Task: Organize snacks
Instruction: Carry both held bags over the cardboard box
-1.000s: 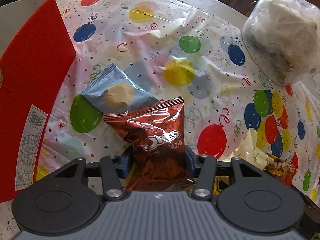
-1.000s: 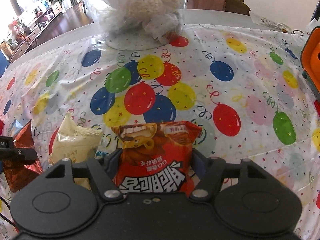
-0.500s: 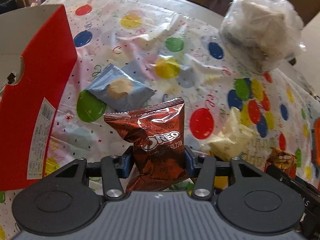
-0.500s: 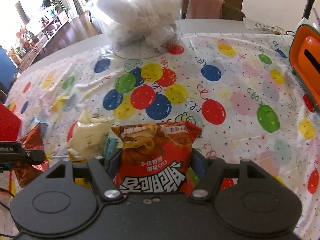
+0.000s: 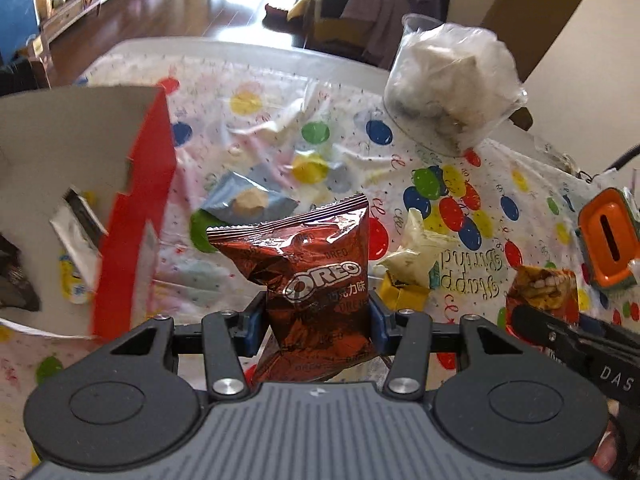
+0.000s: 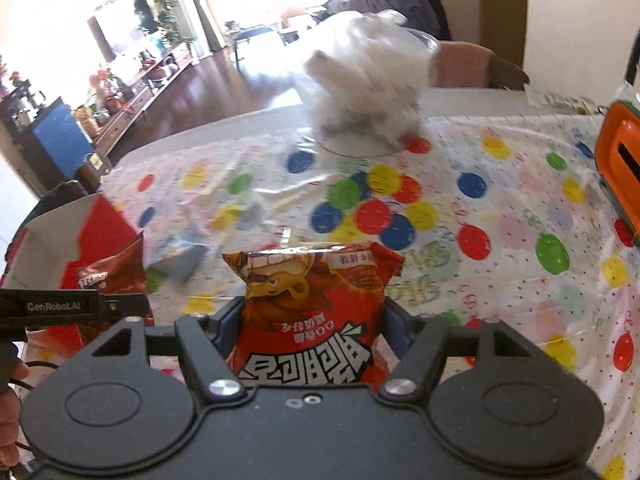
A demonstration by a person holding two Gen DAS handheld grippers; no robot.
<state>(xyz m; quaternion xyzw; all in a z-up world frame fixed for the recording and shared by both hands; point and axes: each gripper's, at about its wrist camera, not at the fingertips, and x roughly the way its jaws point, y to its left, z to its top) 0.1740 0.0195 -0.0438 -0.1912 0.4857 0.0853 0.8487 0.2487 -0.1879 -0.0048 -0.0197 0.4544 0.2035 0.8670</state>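
Left gripper (image 5: 316,322): clamped on the Oreo bag (image 5: 310,276), which stands upright between the blue pads, clear of the table.
Right gripper (image 6: 314,322): clamped on the red snack bag (image 6: 316,320), held off the table with its print upside down.
Box (image 5: 132,216): red outside, grey inside, open towards the camera at the left edge of the left view; wrapped packets (image 5: 78,232) lie inside, blurred.
Clear bag (image 5: 452,88): at the far table edge, filled with white lumps; what they are cannot be told.
Orange case (image 5: 608,240): at the right edge of the table, a dark slot in its face.
Loose snacks: blue packet (image 5: 248,200) beyond the Oreo bag; cream packet (image 5: 416,252) and yellow packet (image 5: 404,296) just right of it, touching each other.
Tablecloth (image 6: 500,240): balloon print, wrinkled; it stops short of the far rim.
Open room: bare cloth in the middle, between the clear bag and the loose snacks, and on the right in front of the orange case.
Edges: floor and furniture lie beyond the far rim.
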